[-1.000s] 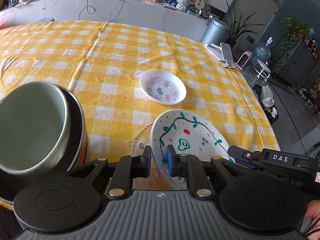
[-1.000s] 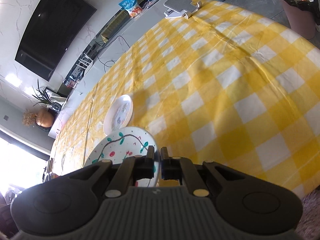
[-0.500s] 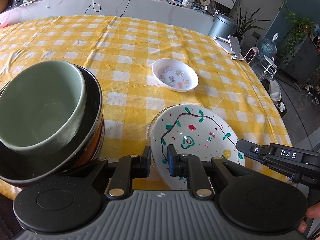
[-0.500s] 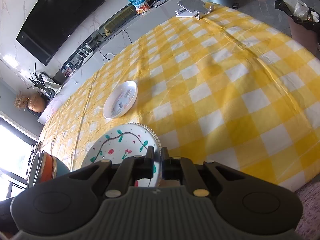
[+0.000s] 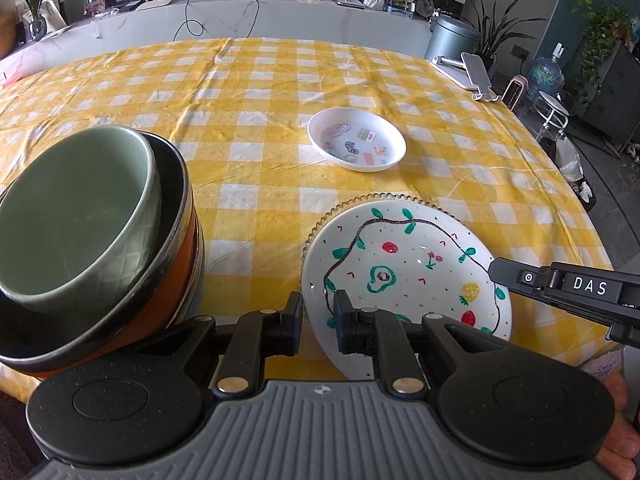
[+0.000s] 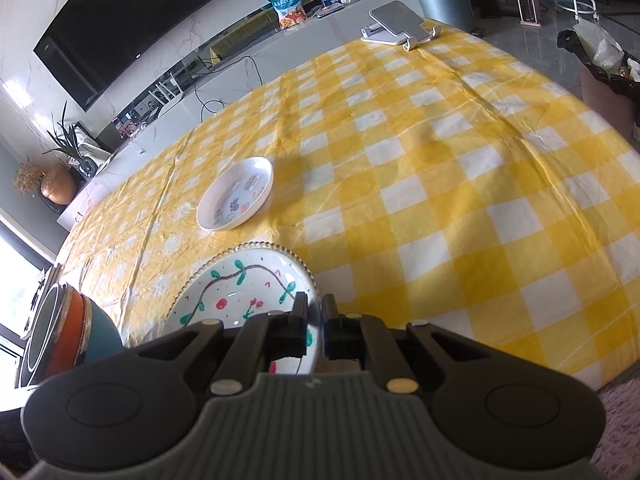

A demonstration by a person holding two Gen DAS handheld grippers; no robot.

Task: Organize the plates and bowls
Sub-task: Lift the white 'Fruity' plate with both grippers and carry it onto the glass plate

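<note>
A white plate painted with vines and fruit [image 5: 404, 276] lies tilted on a clear scalloped glass plate [image 5: 320, 224] at the table's near edge. My left gripper [image 5: 317, 322] is shut on its near-left rim. My right gripper [image 6: 314, 328] is shut on its right rim; it also shows in the left wrist view [image 5: 496, 274]. The painted plate [image 6: 240, 292] also shows in the right wrist view. A small white dish with stickers [image 5: 357, 145] lies farther back. A stack of bowls, green bowl [image 5: 72, 216] on top, stands at the left.
The table has a yellow checked cloth [image 5: 240, 92]. A phone stand [image 5: 466, 70] sits at its far right corner. The bowl stack [image 6: 64, 332] shows at the left in the right wrist view. A bin [image 6: 600, 76] stands on the floor at right.
Both views have pulled back and risen. The painted plate stays held at both rims. The bowl stack now shows more fully at the left.
</note>
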